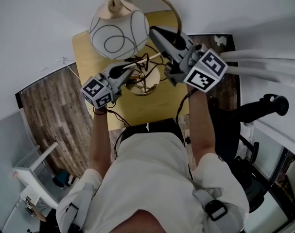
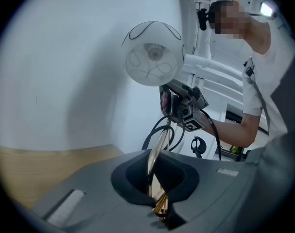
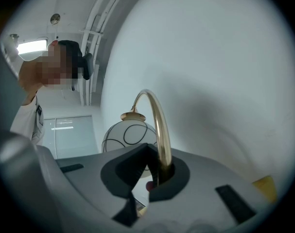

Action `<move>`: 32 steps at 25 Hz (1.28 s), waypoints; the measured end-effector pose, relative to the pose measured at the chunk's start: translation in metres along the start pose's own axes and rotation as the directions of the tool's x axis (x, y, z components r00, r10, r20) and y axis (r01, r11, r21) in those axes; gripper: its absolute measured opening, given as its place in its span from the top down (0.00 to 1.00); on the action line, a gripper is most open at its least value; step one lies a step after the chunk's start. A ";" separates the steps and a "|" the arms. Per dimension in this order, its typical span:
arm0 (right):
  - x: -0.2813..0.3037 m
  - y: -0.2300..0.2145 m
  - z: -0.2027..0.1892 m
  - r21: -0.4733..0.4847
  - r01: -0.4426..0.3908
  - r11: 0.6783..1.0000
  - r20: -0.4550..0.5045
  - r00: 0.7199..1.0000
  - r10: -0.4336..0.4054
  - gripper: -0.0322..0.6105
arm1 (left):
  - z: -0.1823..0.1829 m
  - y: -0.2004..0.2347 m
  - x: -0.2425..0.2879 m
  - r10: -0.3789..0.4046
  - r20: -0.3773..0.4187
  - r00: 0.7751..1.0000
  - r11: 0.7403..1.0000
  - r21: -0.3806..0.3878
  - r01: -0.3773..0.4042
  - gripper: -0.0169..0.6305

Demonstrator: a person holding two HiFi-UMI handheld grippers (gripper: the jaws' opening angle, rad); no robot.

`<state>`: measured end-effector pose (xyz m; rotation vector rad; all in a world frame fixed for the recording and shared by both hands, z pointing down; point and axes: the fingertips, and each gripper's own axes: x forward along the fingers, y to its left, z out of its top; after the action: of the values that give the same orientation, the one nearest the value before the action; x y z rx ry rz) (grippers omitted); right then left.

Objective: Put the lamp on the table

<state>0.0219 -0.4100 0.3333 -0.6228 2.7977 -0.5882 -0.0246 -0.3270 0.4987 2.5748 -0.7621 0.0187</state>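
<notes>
The lamp has a white globe shade (image 1: 119, 34) with black line swirls, a curved brass arm (image 1: 172, 12) and a round brass base (image 1: 144, 83). It stands over the small wooden table (image 1: 91, 57), whether touching it I cannot tell. My left gripper (image 1: 130, 70) is shut on the lower brass stem (image 2: 156, 154), just above the base. My right gripper (image 1: 155, 33) is shut on the brass arm (image 3: 160, 130) higher up, beside the globe (image 3: 129, 135). In the left gripper view the globe (image 2: 152, 53) hangs above the right gripper (image 2: 179, 103).
A black cord (image 1: 140, 62) loops around the lamp base on the table. White walls (image 1: 35, 23) enclose the table on the far and left sides. Wood flooring (image 1: 52, 110) lies to the left, and a black chair (image 1: 264, 110) and white pipes (image 1: 264, 64) stand to the right.
</notes>
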 end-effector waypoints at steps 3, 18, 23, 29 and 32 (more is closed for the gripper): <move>-0.003 -0.021 -0.025 0.021 0.004 1.000 0.001 1.000 -0.004 0.95 | -0.025 0.020 0.010 -0.003 -0.015 1.000 1.000 0.000 0.003 0.97; -0.002 -0.027 -0.054 -0.007 -0.060 0.998 -0.021 0.998 0.060 0.95 | -0.053 0.044 0.019 -0.006 -0.011 1.000 1.000 -0.011 0.006 0.97; -0.007 -0.026 -0.055 -0.013 -0.063 0.998 -0.025 0.998 0.062 0.95 | -0.057 0.042 0.022 -0.010 -0.016 1.000 1.000 -0.007 0.010 0.97; -0.010 -0.024 -0.057 -0.030 -0.065 0.997 -0.031 0.997 0.064 0.95 | -0.061 0.042 0.022 -0.009 -0.020 1.000 1.000 -0.006 0.009 0.97; -0.011 -0.025 -0.057 -0.044 -0.061 0.997 -0.036 0.998 0.060 0.95 | -0.063 0.043 0.021 -0.008 -0.029 1.000 1.000 0.001 0.008 0.96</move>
<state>0.0237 -0.4066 0.3967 -0.5392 2.8585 -0.5301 -0.0220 -0.3433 0.5763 2.5725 -0.7413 0.0544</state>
